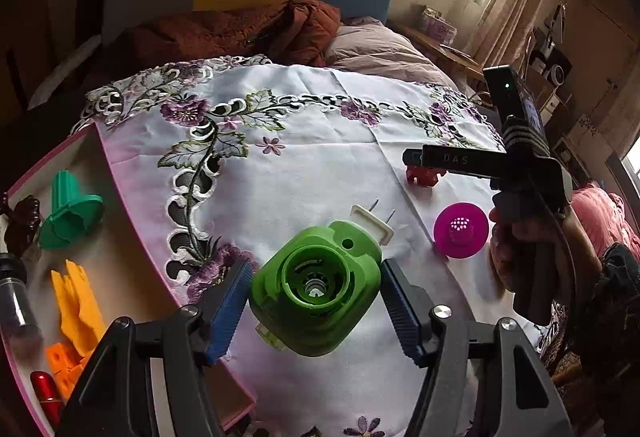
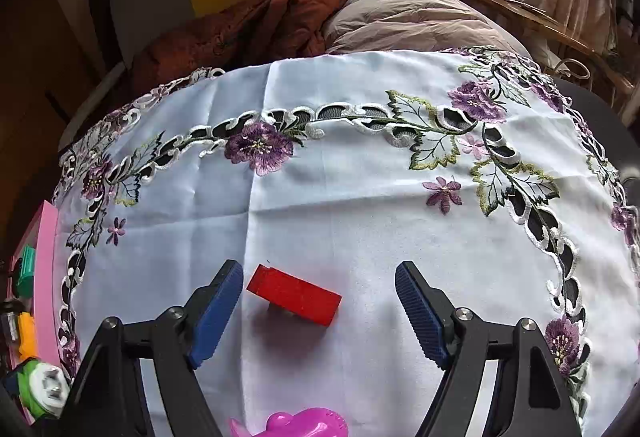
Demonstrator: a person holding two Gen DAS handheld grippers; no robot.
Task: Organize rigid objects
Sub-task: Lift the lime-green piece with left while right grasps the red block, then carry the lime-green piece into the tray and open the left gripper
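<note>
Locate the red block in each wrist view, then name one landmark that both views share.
Left wrist view: red block at right of centre, on the cloth, under the right tongs.
Right wrist view: red block low centre, between the open tongs, untouched.
Shared landmark: the embroidered white tablecloth.

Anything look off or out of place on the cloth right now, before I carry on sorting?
Nothing is spilled or visibly broken. The red block lies askew between the open right hand-held gripper jaws, one end raised off the tablecloth. The green plug-in device sits clamped in the left hand-held gripper.
</note>
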